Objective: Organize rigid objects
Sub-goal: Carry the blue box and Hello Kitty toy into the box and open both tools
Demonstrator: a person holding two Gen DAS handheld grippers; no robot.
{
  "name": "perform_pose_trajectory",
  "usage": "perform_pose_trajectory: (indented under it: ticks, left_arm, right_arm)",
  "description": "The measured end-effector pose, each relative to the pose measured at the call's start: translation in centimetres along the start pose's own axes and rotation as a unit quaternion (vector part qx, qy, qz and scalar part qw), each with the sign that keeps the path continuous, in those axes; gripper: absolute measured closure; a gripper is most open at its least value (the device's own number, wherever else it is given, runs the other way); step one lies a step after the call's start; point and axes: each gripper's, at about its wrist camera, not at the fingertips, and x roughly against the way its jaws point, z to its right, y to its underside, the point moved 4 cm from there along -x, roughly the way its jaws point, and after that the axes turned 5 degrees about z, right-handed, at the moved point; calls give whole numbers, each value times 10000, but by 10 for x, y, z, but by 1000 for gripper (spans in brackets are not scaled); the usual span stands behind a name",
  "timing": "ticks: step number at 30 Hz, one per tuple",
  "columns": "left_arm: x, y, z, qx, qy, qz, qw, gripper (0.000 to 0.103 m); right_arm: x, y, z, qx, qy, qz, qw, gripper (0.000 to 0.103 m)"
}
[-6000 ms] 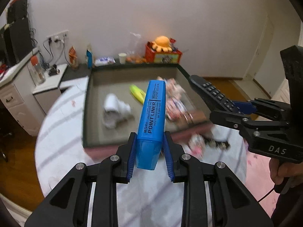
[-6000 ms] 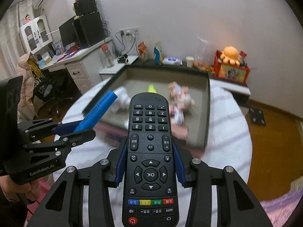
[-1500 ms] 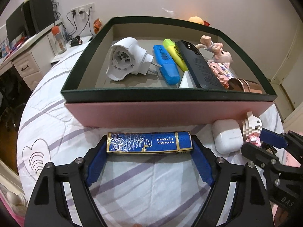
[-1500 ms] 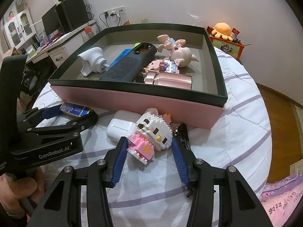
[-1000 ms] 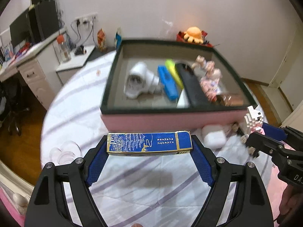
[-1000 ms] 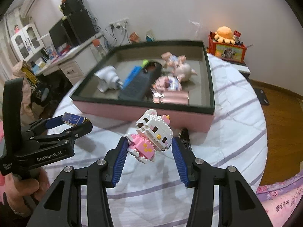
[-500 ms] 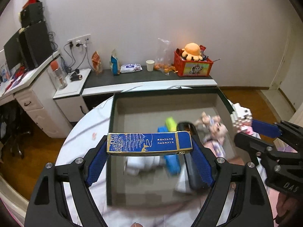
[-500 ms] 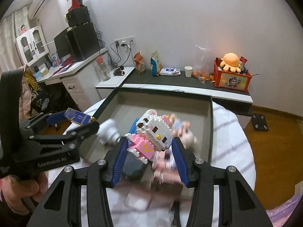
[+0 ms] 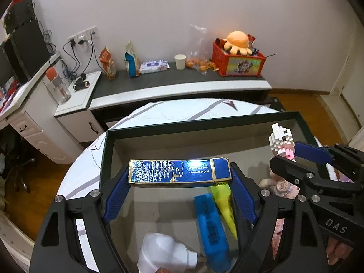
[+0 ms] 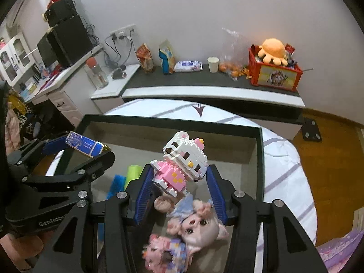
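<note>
Even indoor light, slightly dim. Glare patch on blue box [image 9: 179, 171]. Tray contents nearest lens blurred, pig doll [image 10: 195, 225] smeared. Strong fisheye bending, black vignette corners.

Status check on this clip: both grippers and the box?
Left gripper shut on blue packet. Right gripper shut on block cat. Both over the box; nothing blocking.

Left gripper [image 9: 179, 195] and right gripper [image 10: 179, 191] both clamped, angled downward.

The right tongs [image 9: 286, 152] read "DAS"; the left tongs [image 10: 88, 150] read "GenRobo".
</note>
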Motion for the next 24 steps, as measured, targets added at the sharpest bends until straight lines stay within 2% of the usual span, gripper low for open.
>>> perform_pose_trajectory:
  ticks: [5,7,10,17,24]
  left_arm:
    - [-5,1,-2,-11,-136,-42,9999,14]
    - [-2,1,-7,55,-144,-32,9999,6]
    - [8,1,-11,123,-93,41,9999,0]
    - [57,10,-7,128,-30,360,9993,0]
    - [117,36,-3,185,80,640,9977,0]
  right_arm:
    - [-1,1,0,-25,78,-36,10000,49]
    - [1,1,1,-76,93,21,9999,39]
    - [12,0,3,-201,96,185,9996,24]
    - [55,7,-11,-150,43,572,9982,23]
    - [120,36,-21,-136,111,989,9949,23]
